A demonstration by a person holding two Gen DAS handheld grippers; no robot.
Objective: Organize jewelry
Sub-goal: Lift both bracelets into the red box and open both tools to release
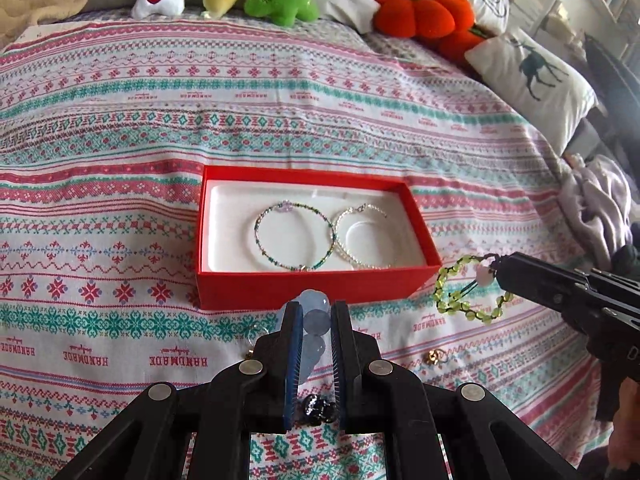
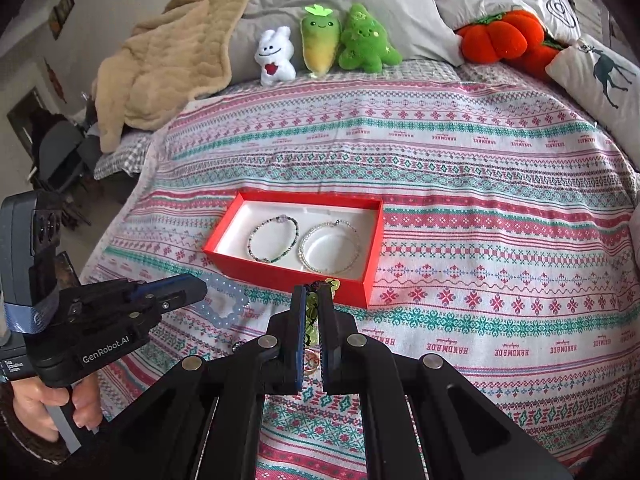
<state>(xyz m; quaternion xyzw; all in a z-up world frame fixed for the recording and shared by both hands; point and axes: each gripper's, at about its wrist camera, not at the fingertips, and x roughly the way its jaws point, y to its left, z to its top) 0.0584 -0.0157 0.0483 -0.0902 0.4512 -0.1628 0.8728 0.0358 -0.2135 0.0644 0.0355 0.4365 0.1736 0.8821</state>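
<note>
On the pink-and-teal patterned bedspread [image 1: 120, 140] lies an open red rectangular box [image 1: 312, 286] holding two thin beaded bracelets [image 1: 294, 236]. Just before it, the left gripper [image 1: 316, 312] is clamped on a pale blue bead bracelet [image 1: 318, 316]. The right gripper [image 2: 311, 300] pinches a yellow-green bead bracelet [image 1: 464, 292], dangling from its tips.

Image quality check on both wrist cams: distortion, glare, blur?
Left wrist: fisheye bows the bedspread stripes; window glare top right washes out the shelves; red box sharp. Right wrist: dark vignette in corners, same bowing, soft even daylight, no motion blur on the box.
</note>
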